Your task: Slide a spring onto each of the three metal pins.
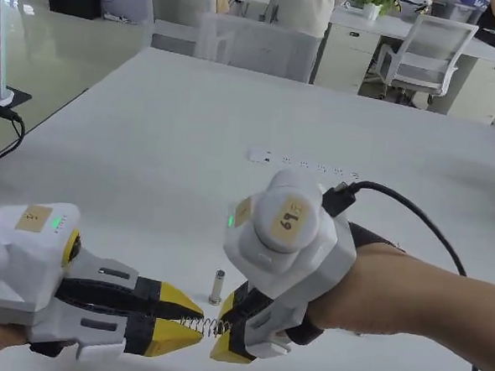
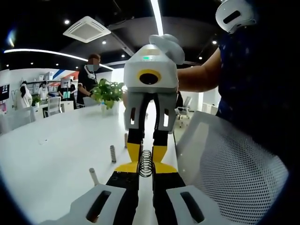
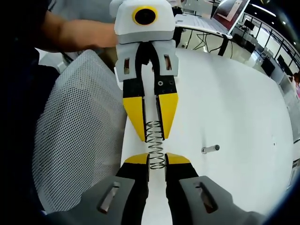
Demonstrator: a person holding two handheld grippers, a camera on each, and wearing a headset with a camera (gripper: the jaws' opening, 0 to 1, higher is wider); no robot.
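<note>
A small coil spring [image 1: 208,324] hangs level between my two grippers just above the white table. My left gripper [image 1: 190,323] is shut on its left end and my right gripper [image 1: 221,335] on its right end, yellow tips facing each other. One bare metal pin [image 1: 217,286] stands upright just behind the spring. In the left gripper view the spring [image 2: 146,163] runs from my left gripper [image 2: 146,168] to the right gripper [image 2: 146,152]; a ribbed pin [image 2: 112,153], a plain pin [image 2: 93,176] and a third pin [image 2: 125,139] stand to the left. In the right gripper view the spring [image 3: 154,145] joins my right gripper [image 3: 157,160] and the left gripper [image 3: 153,133]; a pin [image 3: 210,149] is at the right.
A white power strip [image 1: 303,164] lies on the table [image 1: 149,146] farther back. A mesh-backed chair [image 2: 225,164] is close behind the work. A black cable [image 1: 414,217] trails from the right gripper. Office chairs and desks stand beyond the table's far edge.
</note>
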